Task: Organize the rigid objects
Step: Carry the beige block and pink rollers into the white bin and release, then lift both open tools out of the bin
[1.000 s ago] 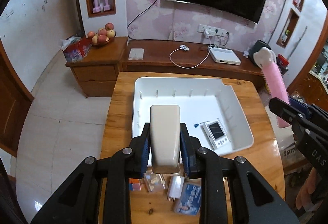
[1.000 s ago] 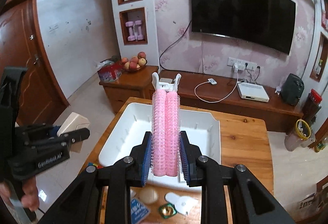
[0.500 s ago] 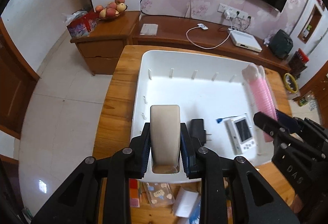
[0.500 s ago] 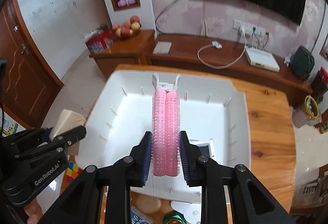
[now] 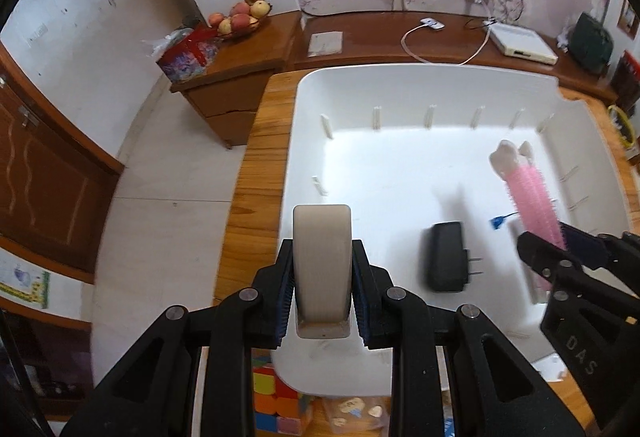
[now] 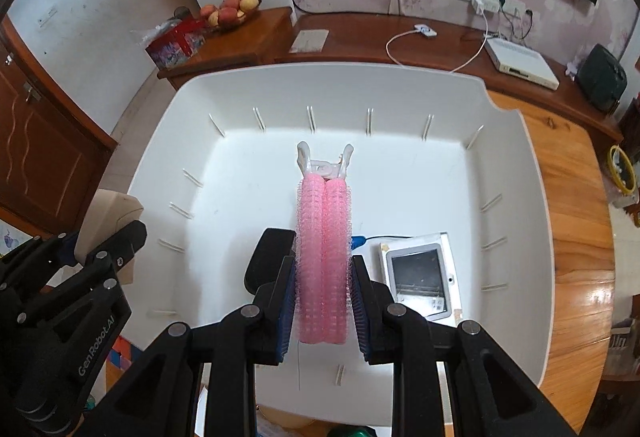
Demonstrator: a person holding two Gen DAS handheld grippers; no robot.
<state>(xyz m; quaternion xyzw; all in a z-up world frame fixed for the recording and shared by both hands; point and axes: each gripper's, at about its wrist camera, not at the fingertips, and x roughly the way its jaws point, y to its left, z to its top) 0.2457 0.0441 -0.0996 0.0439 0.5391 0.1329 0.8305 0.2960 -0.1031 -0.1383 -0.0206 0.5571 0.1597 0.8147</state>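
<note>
My left gripper (image 5: 323, 287): clamped on a beige block (image 5: 322, 257), smooth, rounded at its far end, standing lengthwise between the blue pads, its tip over the near left wall of the white bin (image 5: 400, 85). My right gripper (image 6: 323, 297): closed around a pink bristled roller pair (image 6: 323, 257), two cylinders side by side, running forward from the pads and ending in a white forked clip at the far end; held above the bin floor. Just left of the right fingers, partly behind them, on the bin floor: black plug adapter (image 5: 447, 257), prongs pointing right in the left view. Just right of the right fingers: white handheld device (image 6: 420, 275) with a dark screen, lying flat. Between roller and device, a small blue-tipped item (image 5: 498, 222), too small to name. Beyond the bin: wooden table (image 6: 572, 197), then a low wooden cabinet (image 5: 240, 57) bearing a fruit bowl (image 5: 240, 19).
</note>
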